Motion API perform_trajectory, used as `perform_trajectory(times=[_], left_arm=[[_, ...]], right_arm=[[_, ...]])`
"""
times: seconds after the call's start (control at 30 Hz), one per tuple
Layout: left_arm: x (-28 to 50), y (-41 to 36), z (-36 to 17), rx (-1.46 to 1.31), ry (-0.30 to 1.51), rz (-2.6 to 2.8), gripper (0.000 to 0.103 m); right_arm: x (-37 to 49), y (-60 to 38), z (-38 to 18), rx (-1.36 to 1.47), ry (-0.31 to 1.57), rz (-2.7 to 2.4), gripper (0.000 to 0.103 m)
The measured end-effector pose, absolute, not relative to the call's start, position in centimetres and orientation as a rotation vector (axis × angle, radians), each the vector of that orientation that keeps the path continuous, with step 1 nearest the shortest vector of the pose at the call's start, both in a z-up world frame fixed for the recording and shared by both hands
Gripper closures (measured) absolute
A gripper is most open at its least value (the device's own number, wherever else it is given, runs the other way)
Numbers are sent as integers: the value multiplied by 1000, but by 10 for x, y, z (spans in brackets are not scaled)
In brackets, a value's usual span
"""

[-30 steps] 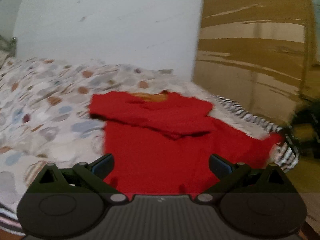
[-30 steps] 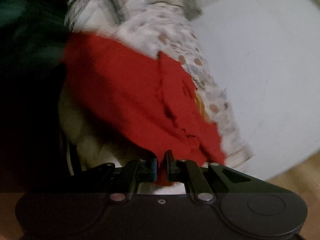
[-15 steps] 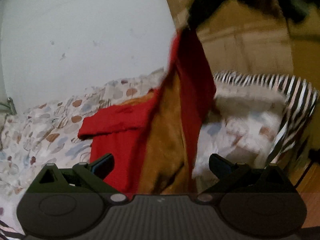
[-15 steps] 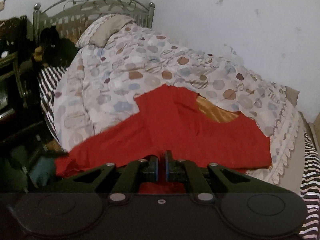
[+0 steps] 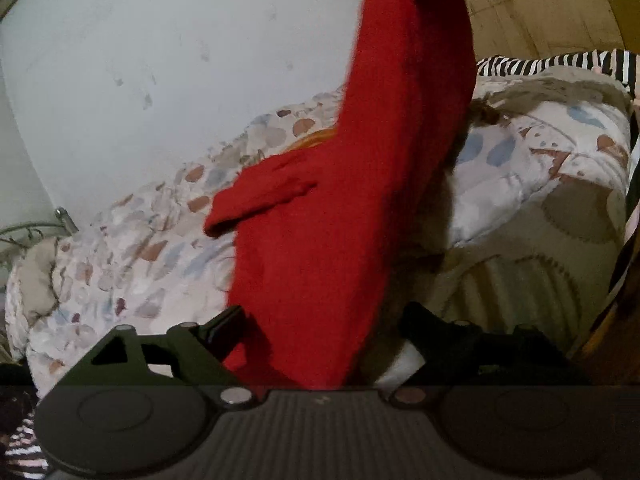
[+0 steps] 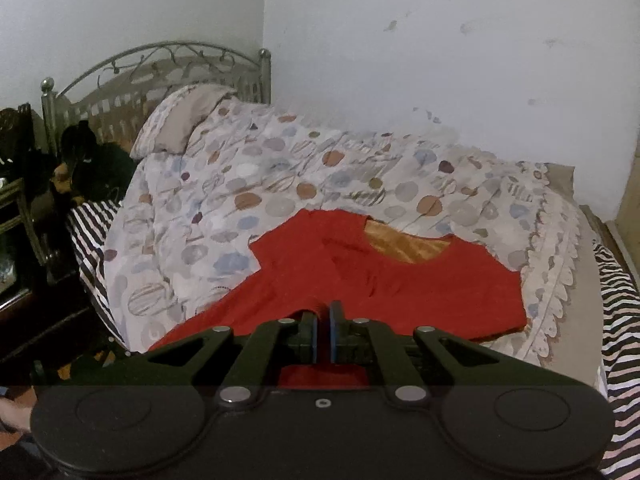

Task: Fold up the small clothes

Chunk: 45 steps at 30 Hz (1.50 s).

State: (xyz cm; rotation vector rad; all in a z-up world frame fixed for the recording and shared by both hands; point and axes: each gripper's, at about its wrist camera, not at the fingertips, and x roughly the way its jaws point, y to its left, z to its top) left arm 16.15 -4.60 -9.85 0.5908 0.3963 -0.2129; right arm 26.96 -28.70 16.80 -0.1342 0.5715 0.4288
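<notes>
A red garment (image 6: 380,280) with a golden lining at its neck (image 6: 404,246) lies spread on the patterned quilt (image 6: 248,184). My right gripper (image 6: 323,332) is shut on the garment's near edge, with red cloth pinched between the blue pads. In the left wrist view that edge is lifted, so the red garment (image 5: 360,184) hangs in a tall fold from the top of the picture down to the bed. Its lower part runs between the fingers of my left gripper (image 5: 324,332). The left jaws are closing, and the pads stand clear of the cloth.
A pillow (image 6: 188,120) and a metal headboard (image 6: 160,64) are at the bed's far end, beside a white wall (image 6: 440,60). A striped sheet (image 6: 616,300) shows at the bed's edges. Dark furniture (image 6: 20,208) stands left, and a brown wooden surface (image 5: 540,4) stands past the bed.
The garment's side went from lying flat to hanging high from the right gripper. The right view rolled level and rose. The left gripper sank toward the bed, and its jaws narrowed.
</notes>
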Motion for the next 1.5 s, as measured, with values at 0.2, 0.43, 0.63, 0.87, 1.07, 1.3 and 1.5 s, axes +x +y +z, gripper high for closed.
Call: perform_trajectory(times=[0.2,0.43,0.63,0.87,1.07,1.3,1.5], left_arm=[[162,-31,-94,662,389,-216,23],[143,-29,-109,900,290,-296,33],[142,-23,-118,979,282,-365,60],[147,-3,-102,824,274,-329,95],[142,14,-75,567,152,-212,96],[117,13,-33,435,-39,-187,97],[93,27,10,344,-39,-212,97]], right_arm=[[252,-291,170,-143,537,420,99],[240,-293,167,-153,533,415,99],[221,-290,152,-214,519,405,99],[179,-271,121,-367,408,366,99],[144,-271,77,-374,281,199,100],[106,-282,48,-246,107,-29,101],[78,-298,63,-220,28,-24,101]])
